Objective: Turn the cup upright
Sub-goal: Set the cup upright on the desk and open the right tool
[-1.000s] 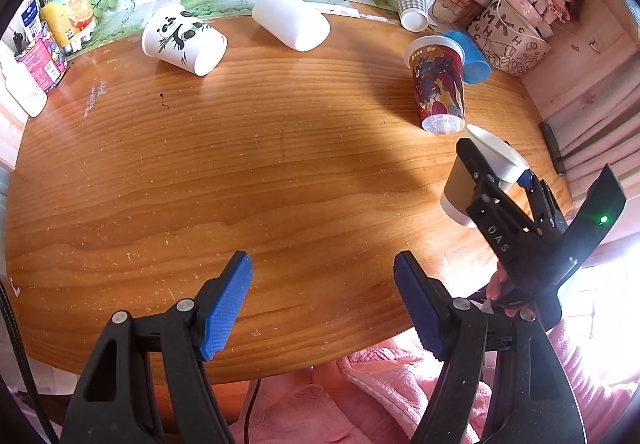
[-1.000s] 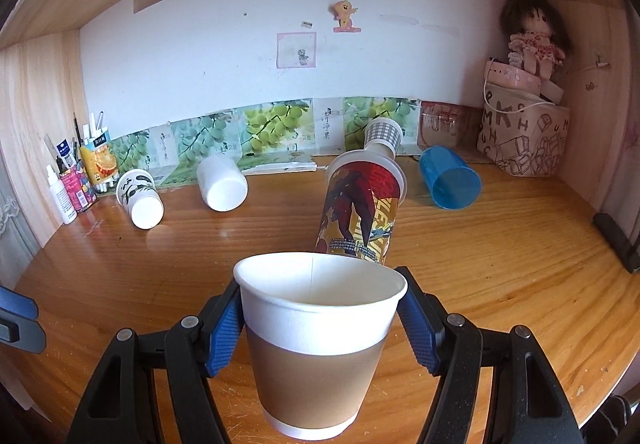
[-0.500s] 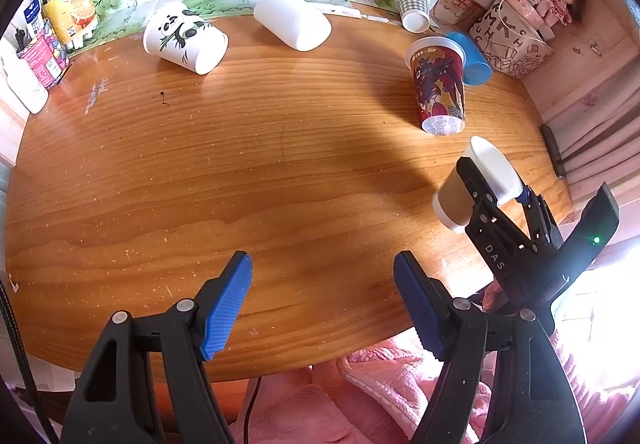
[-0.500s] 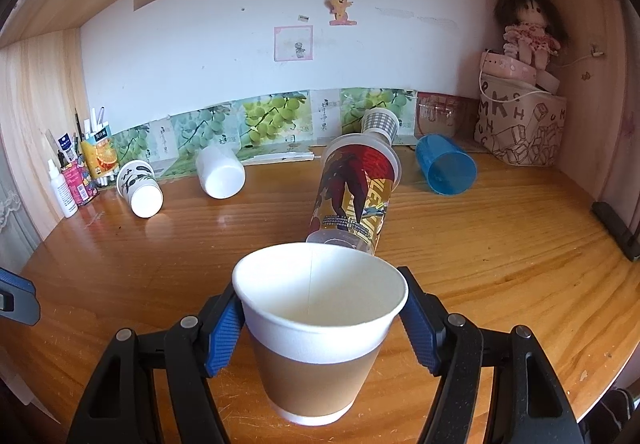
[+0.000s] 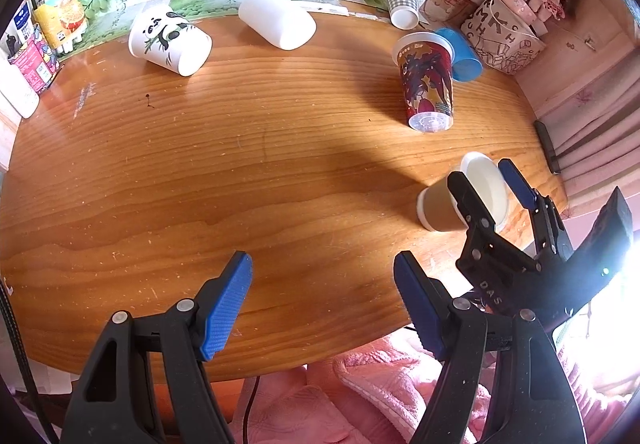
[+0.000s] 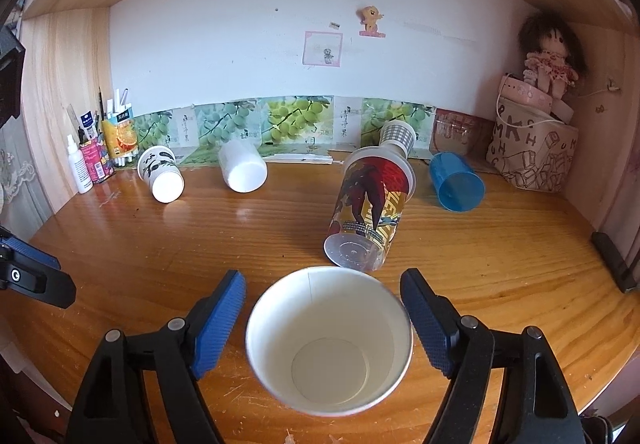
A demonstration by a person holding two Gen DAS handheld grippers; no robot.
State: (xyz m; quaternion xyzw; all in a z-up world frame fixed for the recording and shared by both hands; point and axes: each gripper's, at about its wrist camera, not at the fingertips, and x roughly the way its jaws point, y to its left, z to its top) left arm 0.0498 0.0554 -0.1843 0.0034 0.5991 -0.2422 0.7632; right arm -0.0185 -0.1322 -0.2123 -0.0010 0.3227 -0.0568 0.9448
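Observation:
A brown-and-white paper cup [image 6: 329,340] stands upright on the wooden table [image 6: 160,252], mouth up, between the fingers of my right gripper [image 6: 322,318]. The jaws are open, with a gap on the left side and the right pad close to the rim. In the left wrist view the cup [image 5: 444,204] sits near the table's right front edge with the right gripper [image 5: 486,180] around it. My left gripper [image 5: 322,304] is open and empty over the front edge.
Several cups lie on their sides further back: a red printed one [image 6: 368,208], a blue one [image 6: 456,182], a white one [image 6: 242,170], a panda one [image 6: 160,174] and a checked one [image 6: 396,136]. Bottles [image 6: 92,160] stand at back left, a doll basket [image 6: 532,148] at back right.
The right gripper has lowered the paper cup upright onto the table and opened its jaws, letting the cup go. The left gripper has stayed still.

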